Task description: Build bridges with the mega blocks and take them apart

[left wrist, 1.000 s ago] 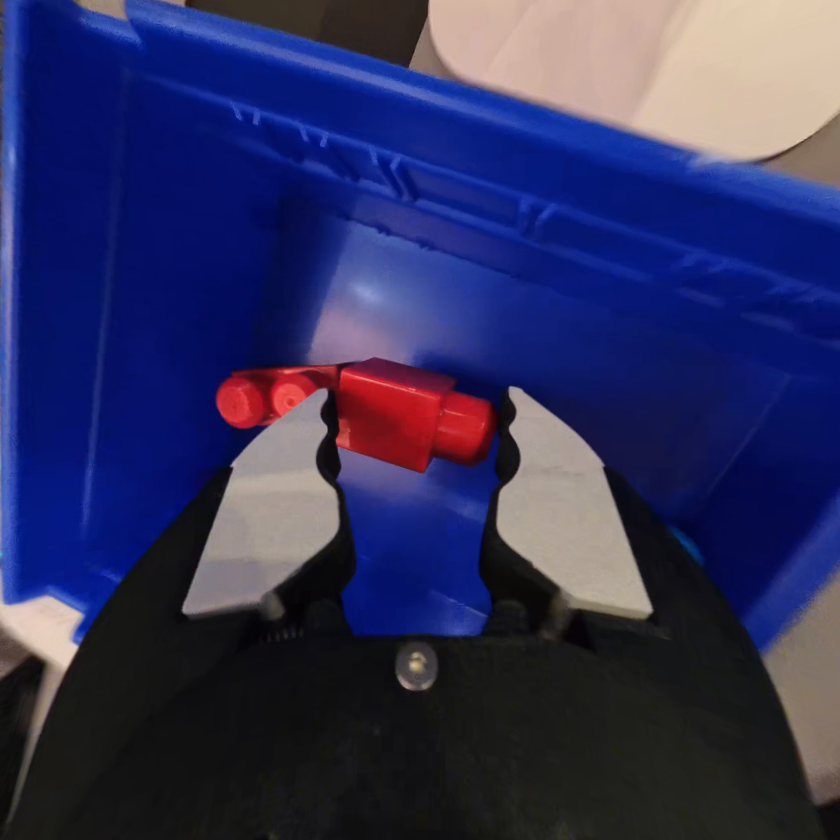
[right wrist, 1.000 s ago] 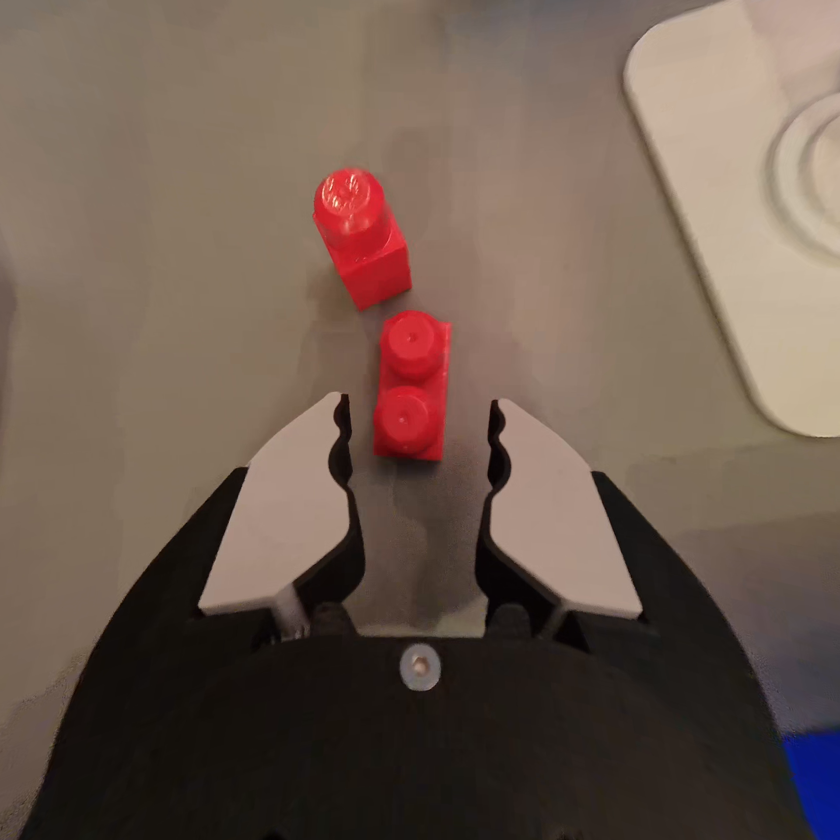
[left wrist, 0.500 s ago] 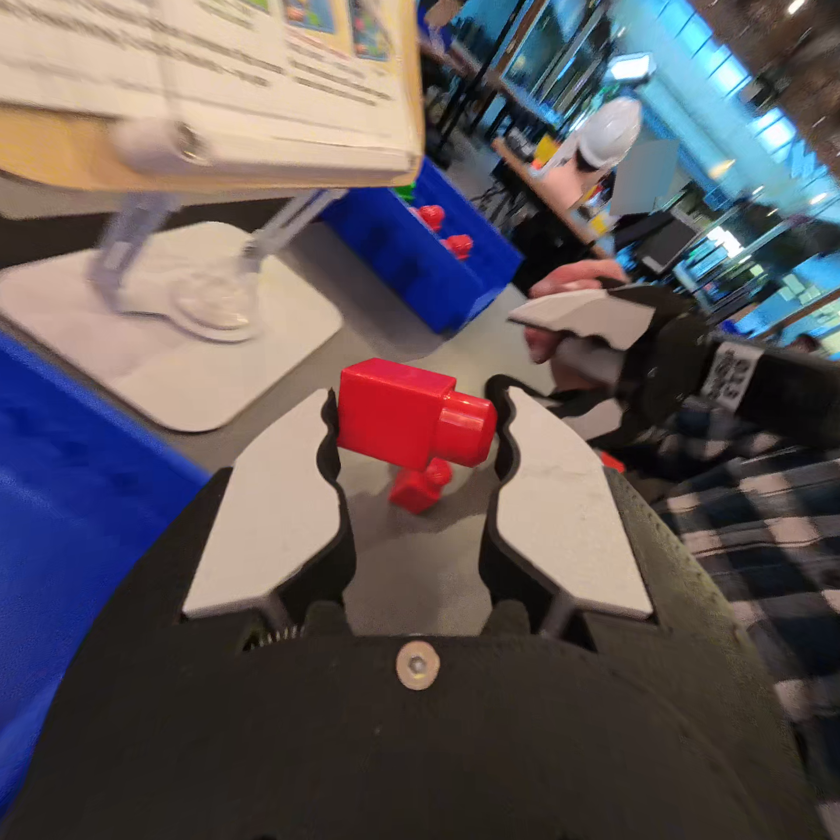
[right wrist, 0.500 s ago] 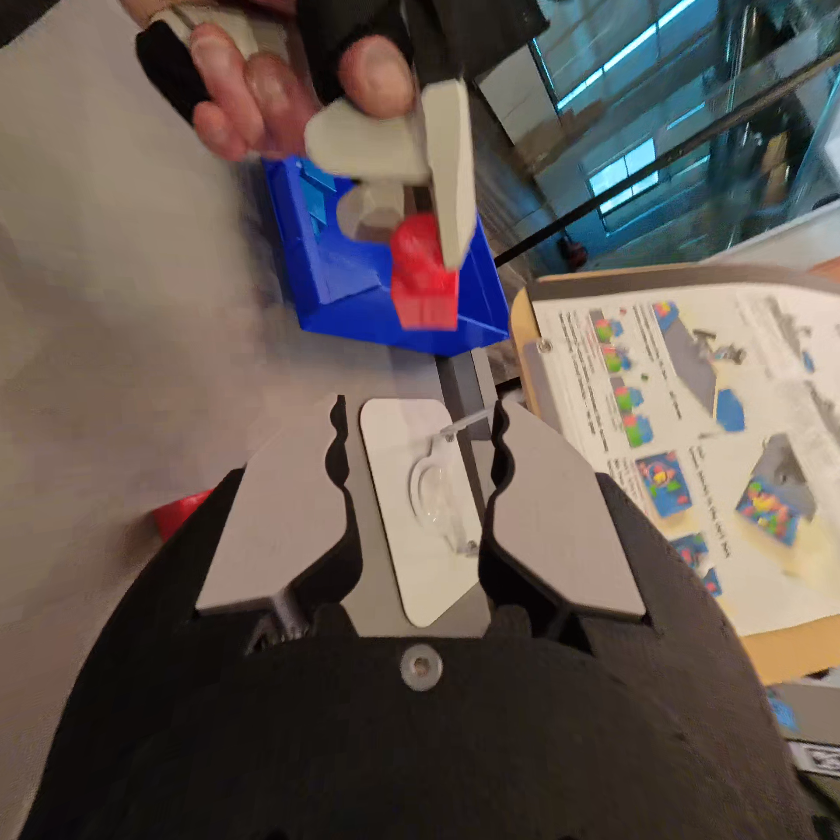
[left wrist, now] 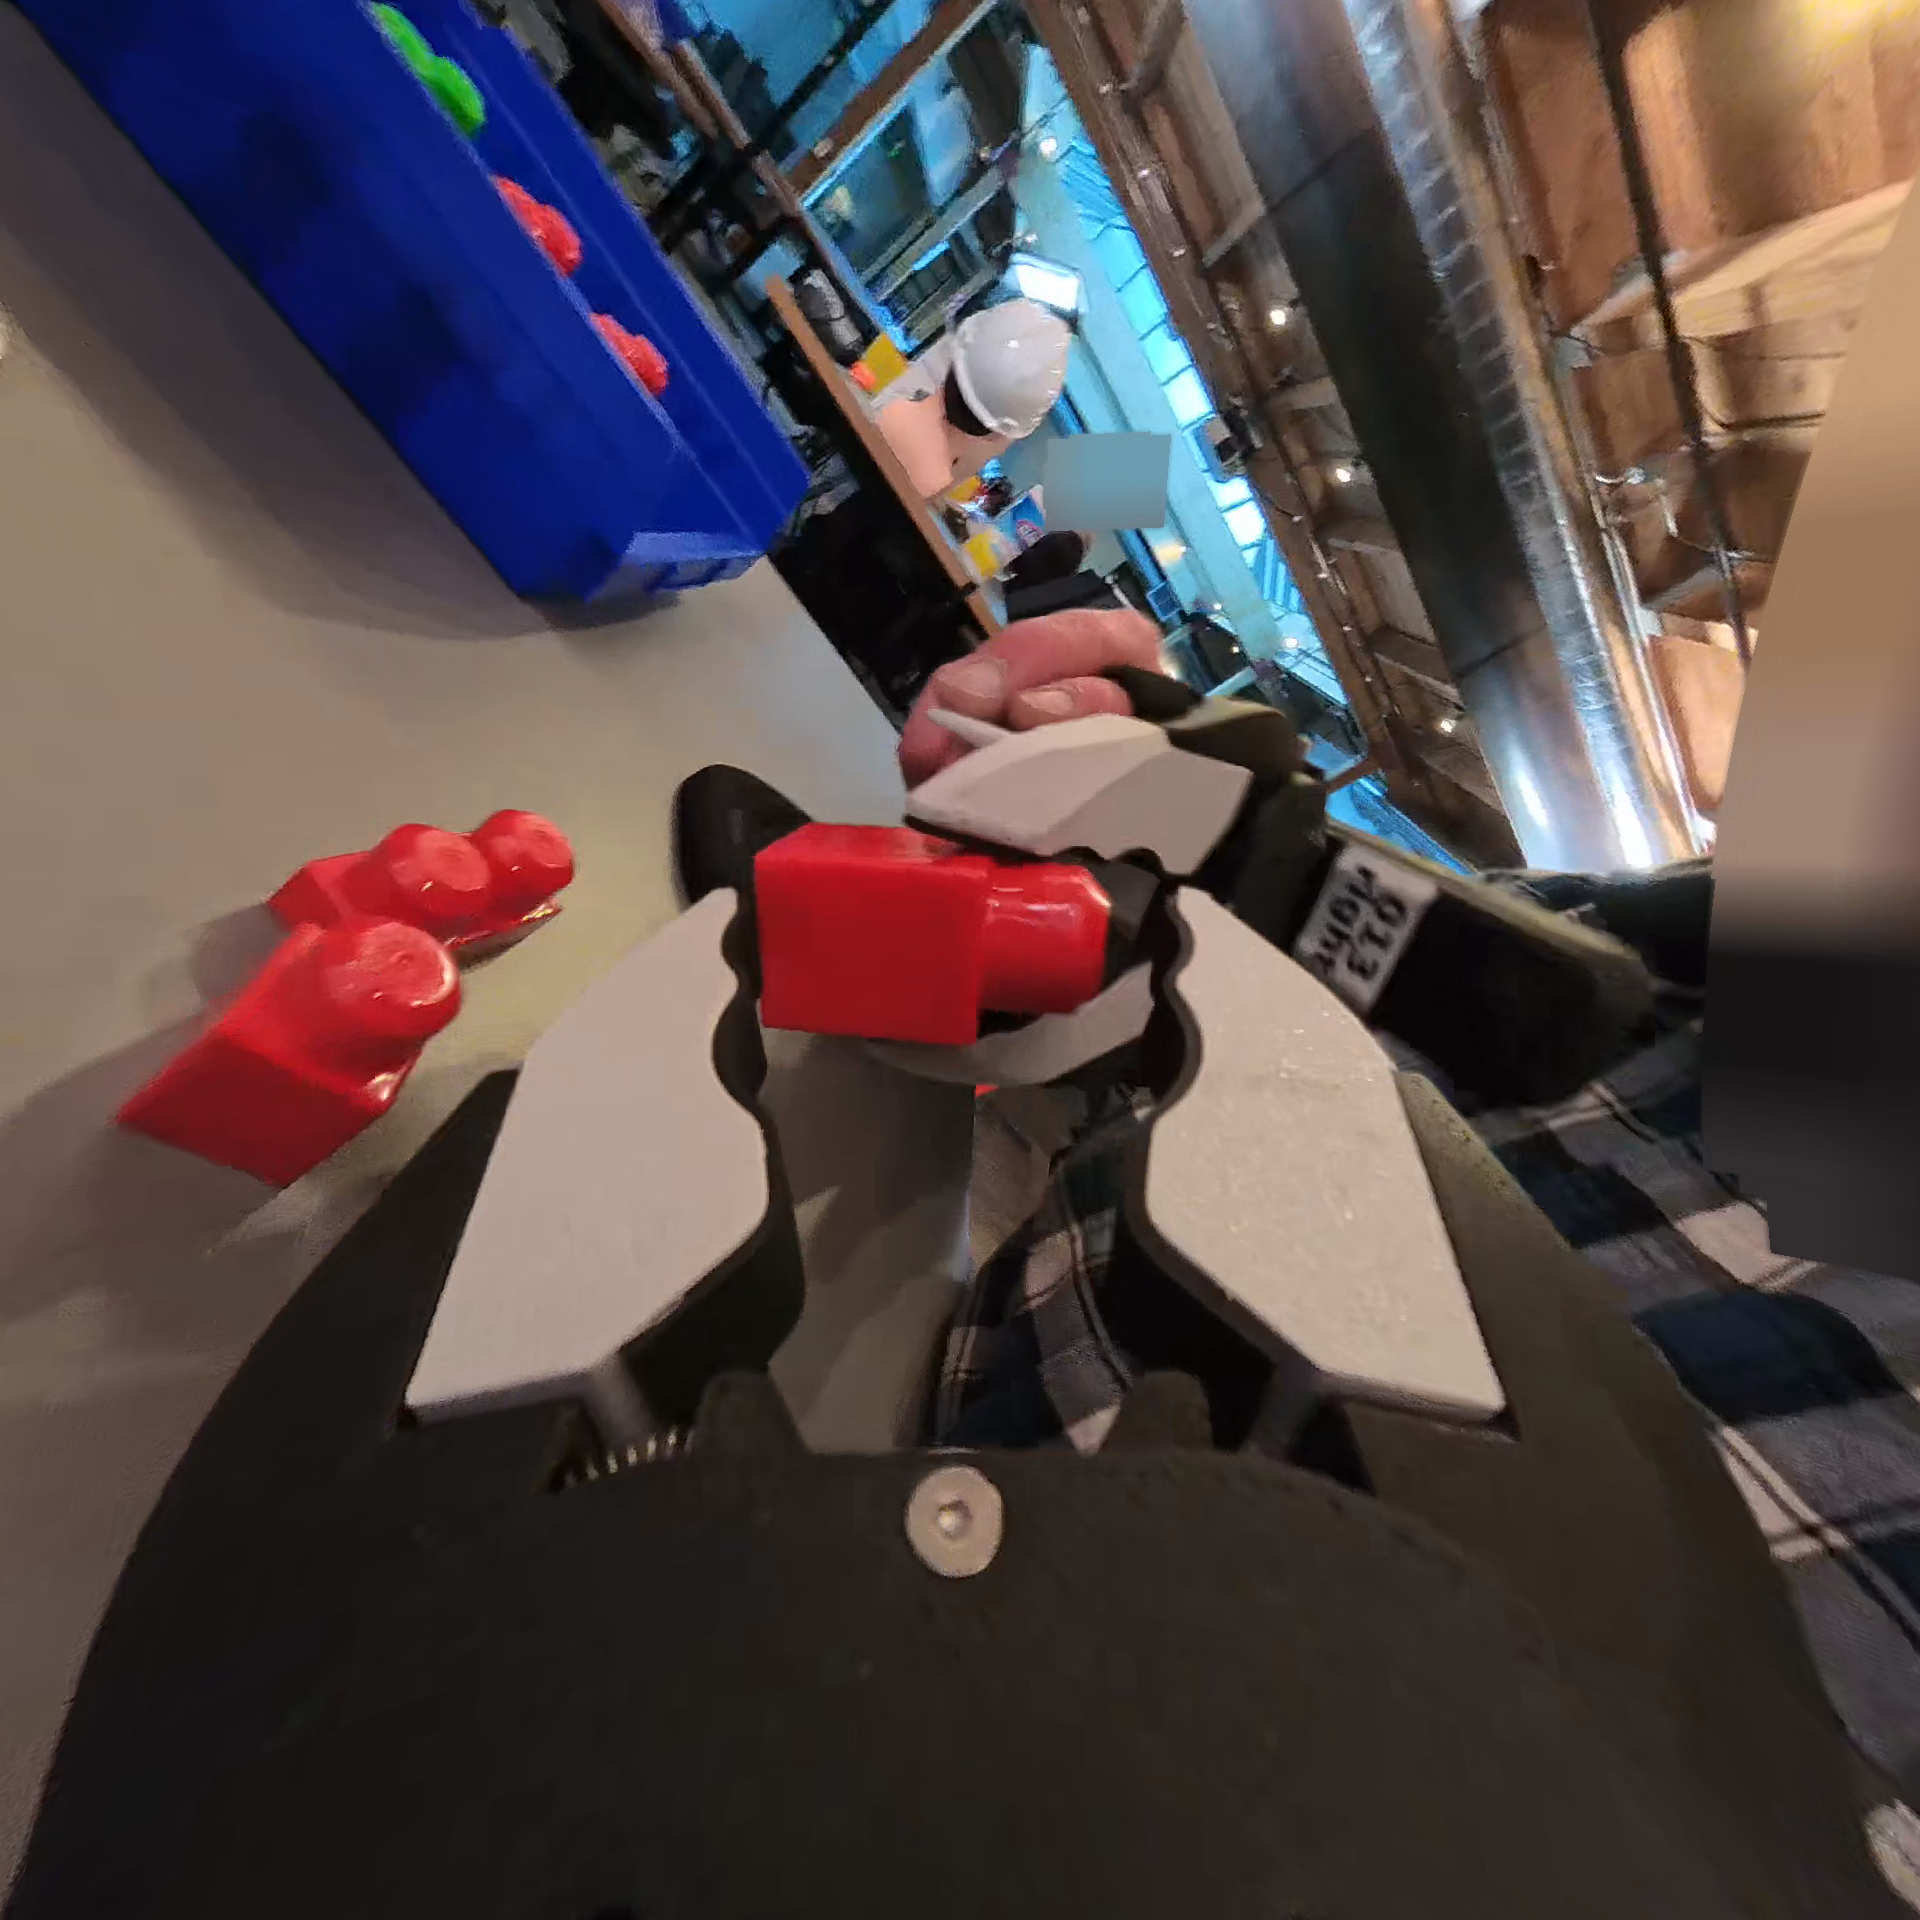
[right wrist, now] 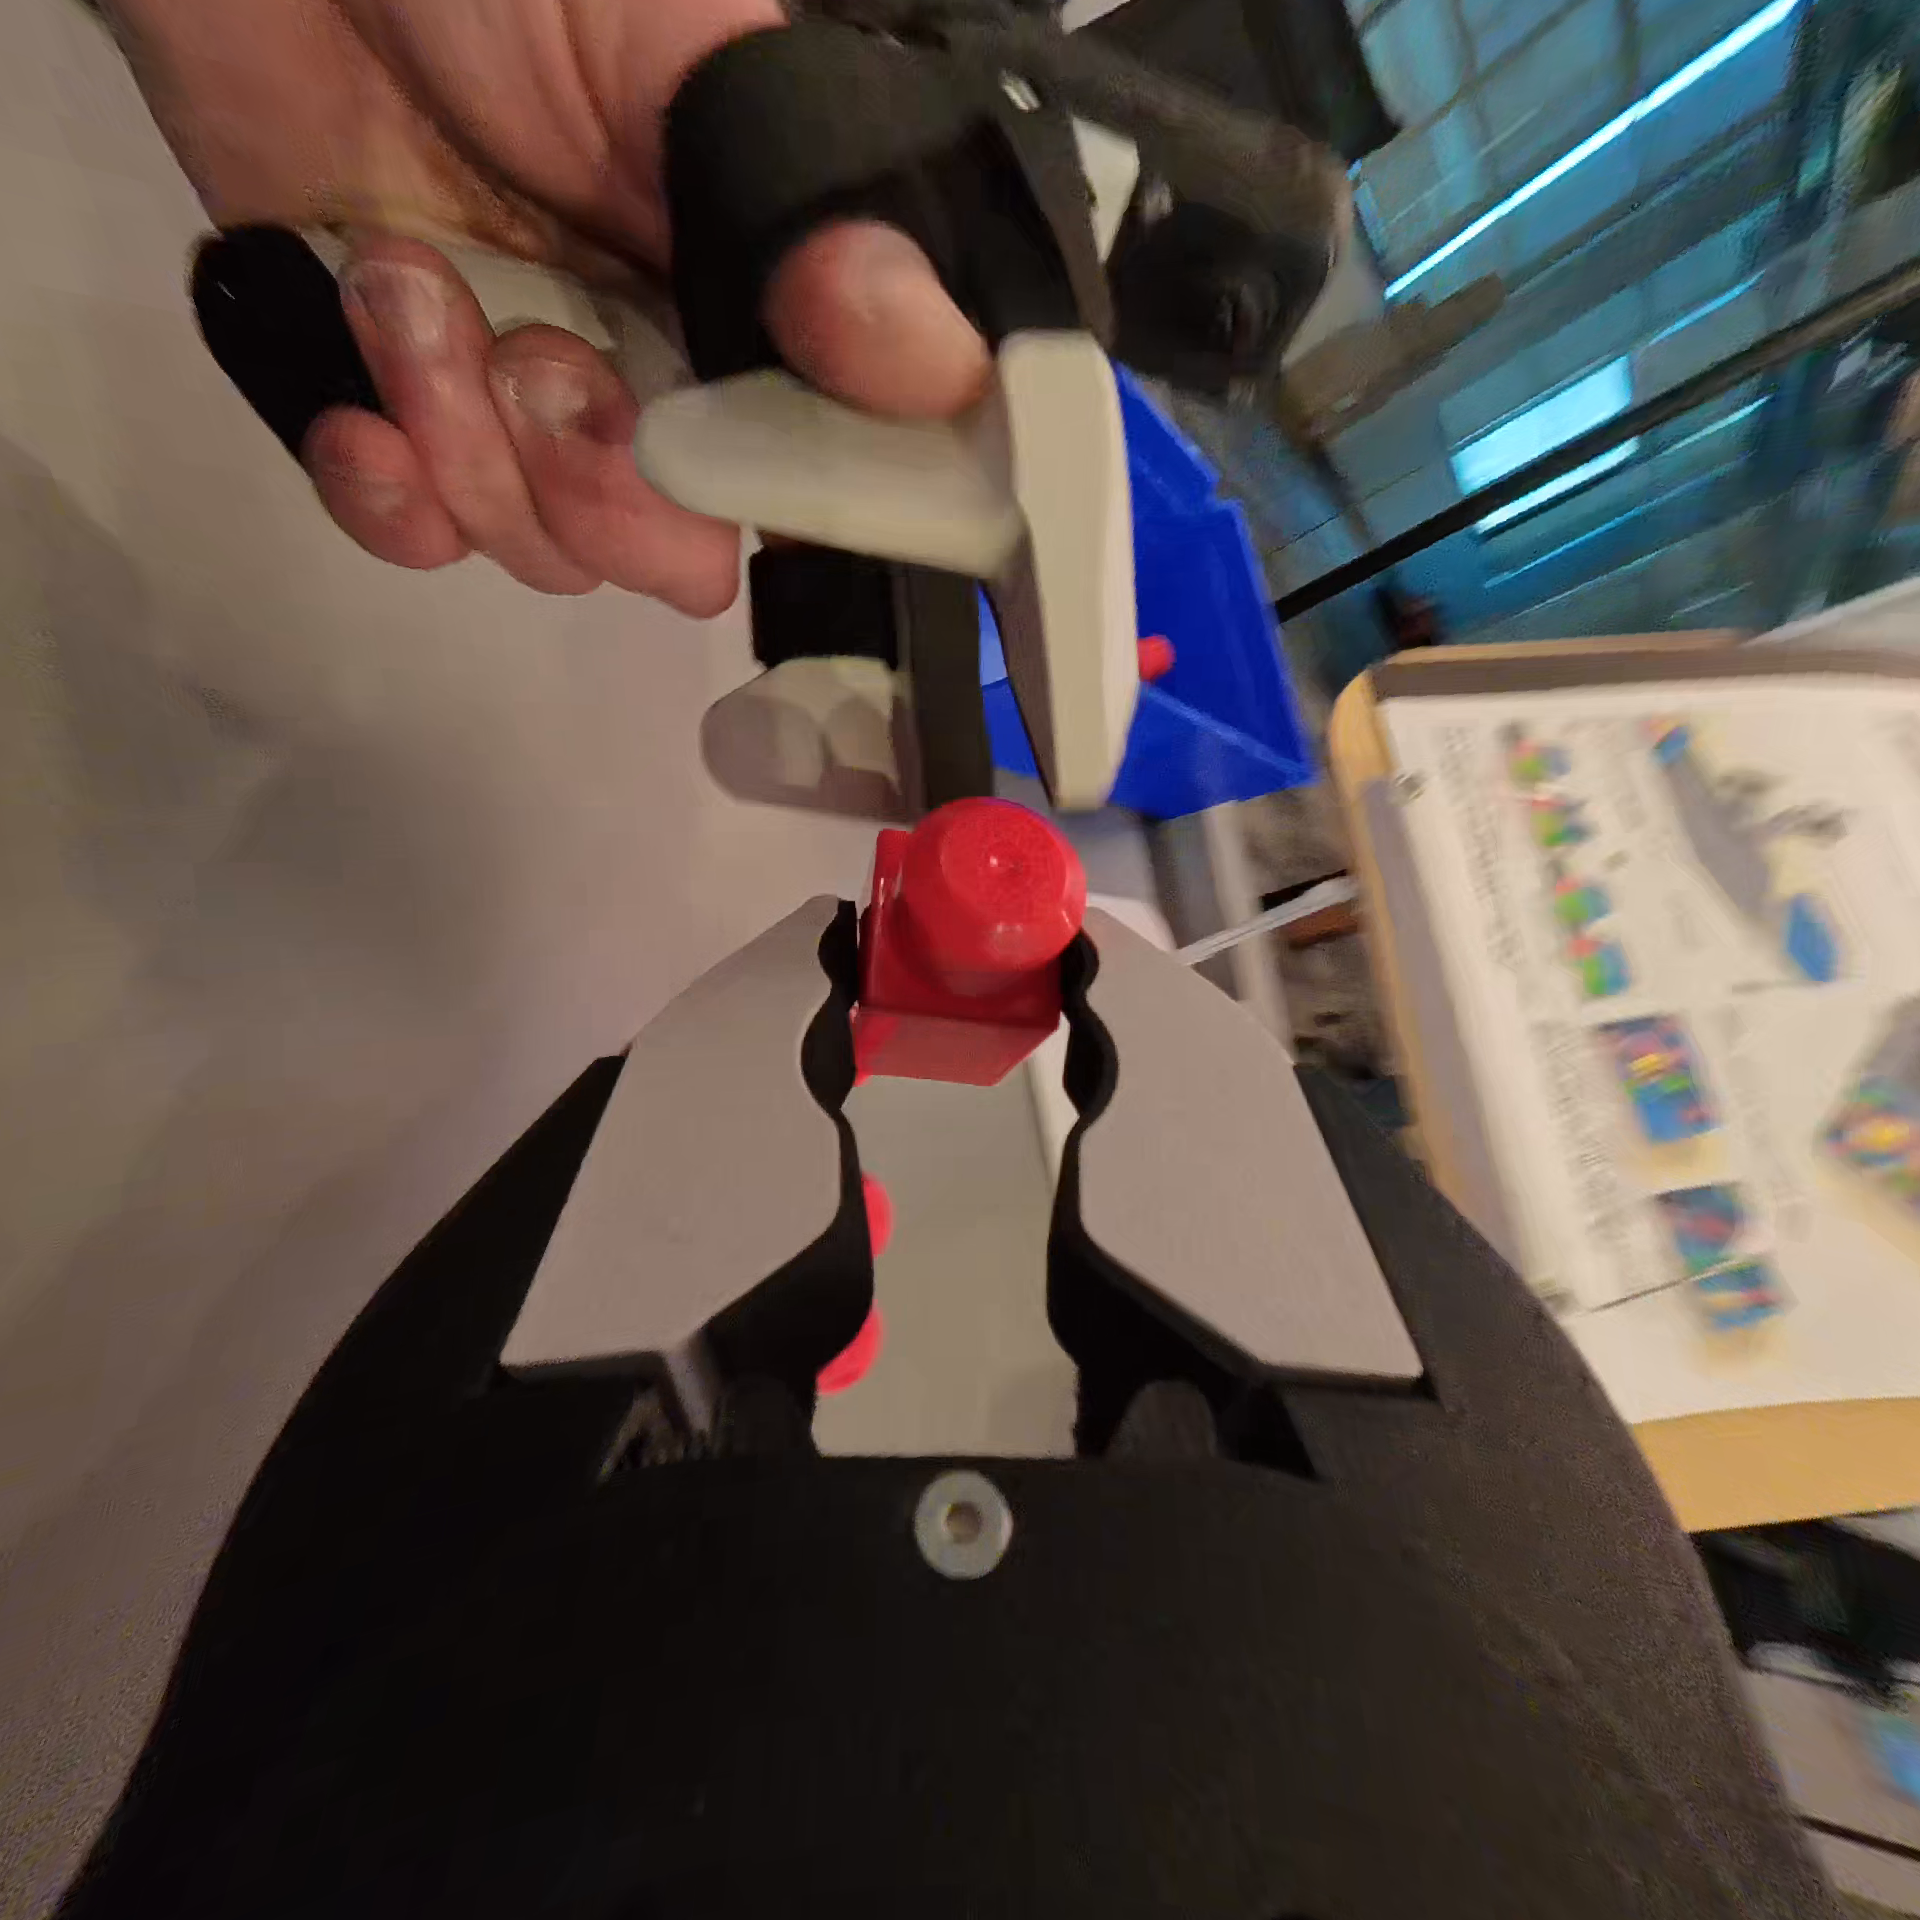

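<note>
One glossy red single-stud block [right wrist: 961,961], square-bodied with a round peg, is pinched at its sides by the right gripper [right wrist: 956,971], both pads pressed on. The left gripper [left wrist: 951,971] stands spread around the same block [left wrist: 914,951], a gap showing at the stud end. Two loose red blocks lie on the smooth grey table [left wrist: 156,675]: one single-stud [left wrist: 301,1039], one two-stud [left wrist: 436,883]. One blue plastic bin [left wrist: 416,291] sits beyond.

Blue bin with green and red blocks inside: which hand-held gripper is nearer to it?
Left, probably. The blue bin lies ahead and left of the left hand-held gripper; the right hand-held gripper sits on the opposite side, farther off.
</note>
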Demonstrator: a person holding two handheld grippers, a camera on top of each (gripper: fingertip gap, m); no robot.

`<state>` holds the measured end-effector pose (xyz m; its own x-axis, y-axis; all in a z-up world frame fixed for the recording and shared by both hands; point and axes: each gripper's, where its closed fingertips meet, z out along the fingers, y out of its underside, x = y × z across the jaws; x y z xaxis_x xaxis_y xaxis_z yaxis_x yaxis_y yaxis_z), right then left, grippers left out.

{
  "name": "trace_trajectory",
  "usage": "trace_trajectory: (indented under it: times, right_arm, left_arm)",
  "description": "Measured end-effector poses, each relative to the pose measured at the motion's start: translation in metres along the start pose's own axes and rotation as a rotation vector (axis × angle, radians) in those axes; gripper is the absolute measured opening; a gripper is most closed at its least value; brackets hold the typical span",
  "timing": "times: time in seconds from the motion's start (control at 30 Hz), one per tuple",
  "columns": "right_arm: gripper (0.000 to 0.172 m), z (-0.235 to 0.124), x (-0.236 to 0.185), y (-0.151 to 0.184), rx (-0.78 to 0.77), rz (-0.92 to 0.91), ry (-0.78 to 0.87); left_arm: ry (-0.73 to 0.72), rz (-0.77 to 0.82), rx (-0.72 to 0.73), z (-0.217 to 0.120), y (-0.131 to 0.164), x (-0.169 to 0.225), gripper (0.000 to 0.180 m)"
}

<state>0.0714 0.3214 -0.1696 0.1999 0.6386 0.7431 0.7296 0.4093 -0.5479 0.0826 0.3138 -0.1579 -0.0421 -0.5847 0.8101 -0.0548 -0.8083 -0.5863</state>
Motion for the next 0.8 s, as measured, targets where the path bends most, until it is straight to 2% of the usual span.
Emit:
trace_trajectory:
  times: [0.1, 0.17, 0.27, 0.37, 0.57, 0.63, 0.73, 0.8]
  right_arm:
    - [0.037, -0.011, -0.012, 0.019, -0.01, 0.27, -0.136]
    - [0.037, -0.012, -0.023, 0.033, -0.013, 0.442, -0.212]
    - [0.037, -0.008, -0.045, 0.048, -0.015, 0.62, -0.349]
    - [0.037, -0.003, -0.068, 0.053, 0.012, 0.728, -0.491]
    - [0.038, 0.019, -0.094, 0.066, -0.052, 0.642, -0.572]
    - [0.047, 0.022, -0.098, 0.069, -0.088, 0.61, -0.583]
    - [0.05, 0.016, -0.092, 0.071, -0.103, 0.576, -0.556]
    - [0.045, 0.008, -0.089, 0.076, -0.137, 0.554, -0.54]
  left_arm:
    - [-0.078, 0.153, 0.024, -0.011, -0.001, -0.002, 0.076]
    - [-0.186, 0.271, 0.003, -0.019, 0.001, -0.015, 0.079]
    - [-0.439, 0.513, -0.142, -0.031, 0.015, -0.054, 0.093]
    - [-0.537, 0.587, -0.255, -0.031, 0.032, -0.08, 0.105]
    - [-0.558, 0.654, -0.38, -0.018, 0.052, -0.098, 0.109]
    - [-0.56, 0.639, -0.397, -0.018, 0.053, -0.103, 0.11]
    - [-0.554, 0.666, -0.398, -0.021, 0.05, -0.105, 0.112]
    - [-0.552, 0.692, -0.416, -0.02, 0.049, -0.107, 0.116]
